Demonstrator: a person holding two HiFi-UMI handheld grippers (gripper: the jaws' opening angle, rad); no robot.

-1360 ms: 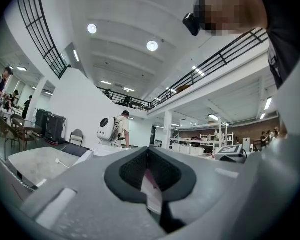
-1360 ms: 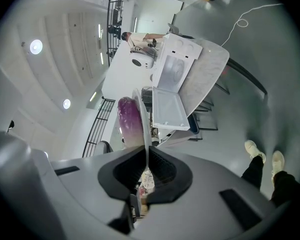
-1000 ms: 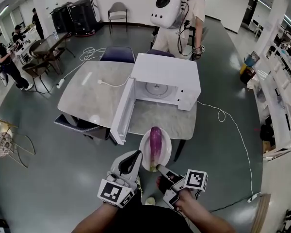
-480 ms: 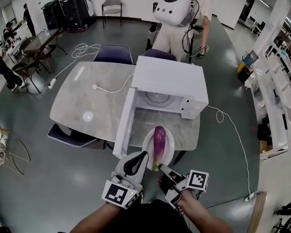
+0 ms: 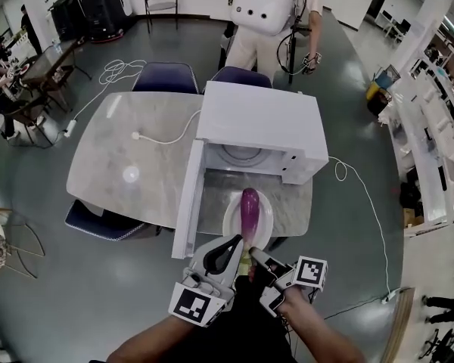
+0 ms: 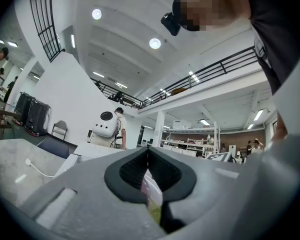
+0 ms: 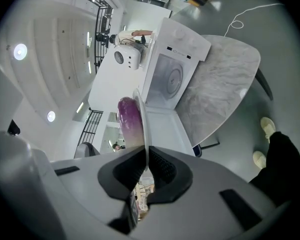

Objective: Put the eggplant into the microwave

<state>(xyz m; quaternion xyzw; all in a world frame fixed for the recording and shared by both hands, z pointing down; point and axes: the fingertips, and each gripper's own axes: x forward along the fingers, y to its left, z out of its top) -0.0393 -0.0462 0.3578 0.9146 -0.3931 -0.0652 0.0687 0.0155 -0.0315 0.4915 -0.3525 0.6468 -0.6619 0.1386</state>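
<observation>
- Left gripper and right gripper, in the head view, both bite the near rim of the white plate, one on each side of the stem end of the eggplant. One second ago the plate hung at the near edge of the table. Now it is over the table top, just in front of the open microwave, whose door stands wide at the left. I judge that you are in the carrying step and that only the last push into the cavity remains.
- In the left gripper view, the jaws are pressed together on a thin pale edge, which I take for the plate rim. A bit of green below it is probably the stem. The pads are black and ribbed.
- In the right gripper view, the jaws pinch the plate rim, which shows edge-on as a thin, hard white line. The eggplant lies on the plate. It is long, smooth and glossy, and its purple fades to pale near the stem. Behind it you see the boxy white microwave with its round turntable. The table top is polished, with a grey marble pattern.
</observation>
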